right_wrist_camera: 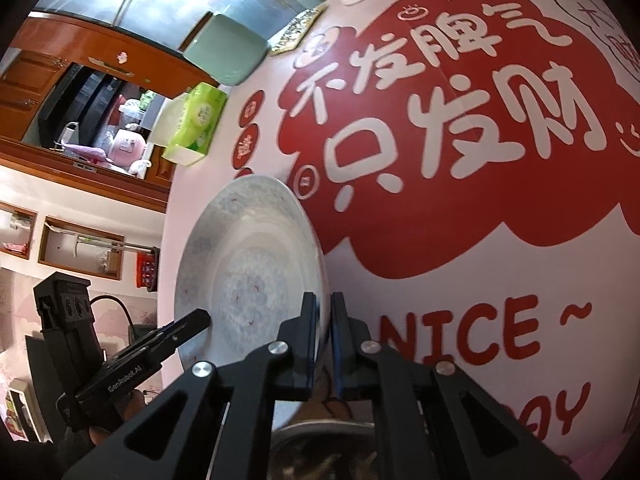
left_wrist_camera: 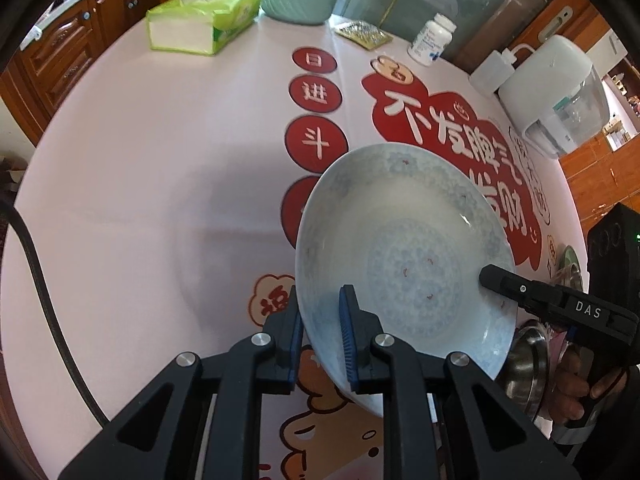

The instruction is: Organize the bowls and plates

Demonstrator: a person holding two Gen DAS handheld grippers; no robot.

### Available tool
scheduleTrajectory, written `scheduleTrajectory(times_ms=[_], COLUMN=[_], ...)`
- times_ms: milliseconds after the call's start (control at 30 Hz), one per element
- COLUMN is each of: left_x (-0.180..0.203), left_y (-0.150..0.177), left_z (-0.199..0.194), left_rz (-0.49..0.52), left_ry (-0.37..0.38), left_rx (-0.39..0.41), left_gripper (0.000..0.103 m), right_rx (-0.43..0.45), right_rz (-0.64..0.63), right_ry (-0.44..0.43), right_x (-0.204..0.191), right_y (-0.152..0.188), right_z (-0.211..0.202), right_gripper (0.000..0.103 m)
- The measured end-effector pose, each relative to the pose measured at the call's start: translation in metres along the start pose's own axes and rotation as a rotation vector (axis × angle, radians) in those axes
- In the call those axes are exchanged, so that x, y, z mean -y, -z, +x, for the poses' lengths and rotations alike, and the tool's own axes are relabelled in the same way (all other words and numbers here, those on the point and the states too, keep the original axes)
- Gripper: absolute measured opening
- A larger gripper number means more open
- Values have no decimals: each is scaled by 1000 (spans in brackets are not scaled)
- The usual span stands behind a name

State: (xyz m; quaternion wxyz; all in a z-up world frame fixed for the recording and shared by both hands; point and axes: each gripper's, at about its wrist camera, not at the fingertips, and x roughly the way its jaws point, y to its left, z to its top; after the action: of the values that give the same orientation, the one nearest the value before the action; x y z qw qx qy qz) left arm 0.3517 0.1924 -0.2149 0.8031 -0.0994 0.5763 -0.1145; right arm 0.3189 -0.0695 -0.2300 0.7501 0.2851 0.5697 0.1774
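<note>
The left hand-held gripper (left_wrist_camera: 320, 332) pinches the near rim of the pale blue plate (left_wrist_camera: 404, 248), and the right hand-held gripper (right_wrist_camera: 323, 340) pinches the opposite rim. The plate hangs tilted above the tabletop (left_wrist_camera: 160, 200); both hands should probably lift evenly.

My right claw (right_wrist_camera: 323, 340) pinches the pale blue plate's (right_wrist_camera: 248, 268) near rim; my left claw (right_wrist_camera: 196, 320) grips its left edge, above the bench (right_wrist_camera: 460, 264)

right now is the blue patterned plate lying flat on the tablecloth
No, the blue patterned plate is tilted up off the tablecloth, its rim clamped by both the left gripper and the right gripper.
</note>
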Motion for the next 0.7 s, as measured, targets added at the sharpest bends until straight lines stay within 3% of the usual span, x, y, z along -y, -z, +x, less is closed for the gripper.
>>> scheduleTrajectory(times_ms=[300,700], left_x=[-12,-25], left_y=[6,39], left_z=[-42,-84], left_rz=[-14,-46], left_ry=[-26,-34], left_rx=[77,107], left_gripper=[15,15], right_rx=[9,-5], right_rz=[-67,-127], right_ry=[-41,-67], right_x=[-32,-65], right_y=[3,23], right_z=[-6,-17], right_gripper=[7,7])
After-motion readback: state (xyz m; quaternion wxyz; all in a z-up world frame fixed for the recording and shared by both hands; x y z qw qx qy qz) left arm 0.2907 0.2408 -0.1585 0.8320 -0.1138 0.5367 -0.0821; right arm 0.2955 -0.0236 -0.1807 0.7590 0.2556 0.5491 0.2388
